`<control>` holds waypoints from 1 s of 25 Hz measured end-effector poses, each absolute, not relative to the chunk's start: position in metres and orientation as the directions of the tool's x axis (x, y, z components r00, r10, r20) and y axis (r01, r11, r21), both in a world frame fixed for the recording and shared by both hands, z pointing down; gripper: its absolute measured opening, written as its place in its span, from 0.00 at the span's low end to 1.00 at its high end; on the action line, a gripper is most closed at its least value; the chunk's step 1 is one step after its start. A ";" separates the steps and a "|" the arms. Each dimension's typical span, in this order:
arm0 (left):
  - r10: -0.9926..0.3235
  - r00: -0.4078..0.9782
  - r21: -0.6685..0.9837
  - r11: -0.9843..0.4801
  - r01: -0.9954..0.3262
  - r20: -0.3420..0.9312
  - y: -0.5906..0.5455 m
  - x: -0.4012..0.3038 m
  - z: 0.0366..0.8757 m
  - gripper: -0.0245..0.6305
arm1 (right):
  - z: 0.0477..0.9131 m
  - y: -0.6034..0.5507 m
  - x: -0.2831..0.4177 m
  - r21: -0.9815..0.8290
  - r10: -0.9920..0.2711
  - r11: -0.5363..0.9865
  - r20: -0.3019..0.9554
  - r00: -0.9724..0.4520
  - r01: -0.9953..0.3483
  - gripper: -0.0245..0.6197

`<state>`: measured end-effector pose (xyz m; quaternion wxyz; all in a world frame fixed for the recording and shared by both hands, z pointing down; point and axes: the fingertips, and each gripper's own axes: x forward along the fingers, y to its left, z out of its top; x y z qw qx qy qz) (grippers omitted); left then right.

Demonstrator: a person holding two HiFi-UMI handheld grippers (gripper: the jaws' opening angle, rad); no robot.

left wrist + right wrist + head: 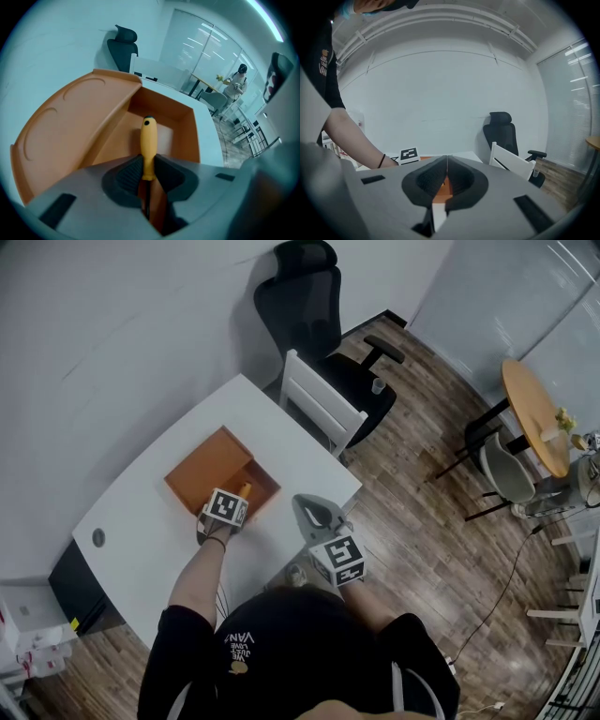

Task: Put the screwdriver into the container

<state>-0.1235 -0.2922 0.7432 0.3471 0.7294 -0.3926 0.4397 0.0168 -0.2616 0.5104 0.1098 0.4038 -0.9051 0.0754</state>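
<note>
Yellow screwdriver (pixel 149 138) handle, black-capped, pinched by left gripper (pixel 149 164), pointing into orange container (pixel 188 133); right gripper (pixel 447 164) fingers pressed together, empty; shirt (pixel 281 634) print too small to read.

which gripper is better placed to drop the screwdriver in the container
Left. The left gripper is shut on the yellow-handled screwdriver, whose handle points over the open orange container. The right gripper is shut on nothing, off to the side of the container.

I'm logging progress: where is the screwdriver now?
The screwdriver is clamped in the left claw, yellow handle over the open half of the orange container, centre of the left gripper view.
</note>
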 end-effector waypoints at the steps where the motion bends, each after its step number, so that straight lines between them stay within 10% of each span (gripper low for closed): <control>1: -0.273 0.304 0.156 -0.454 -0.877 0.913 -0.295 -0.123 0.744 0.17 | 0.511 -0.262 0.016 -0.049 -0.713 0.664 0.260 -0.651 -0.746 0.06; 25: -0.286 0.347 0.181 -0.478 -0.860 0.893 -0.293 -0.120 0.738 0.17 | 0.508 -0.255 0.011 -0.041 -0.702 0.678 0.259 -0.663 -0.734 0.06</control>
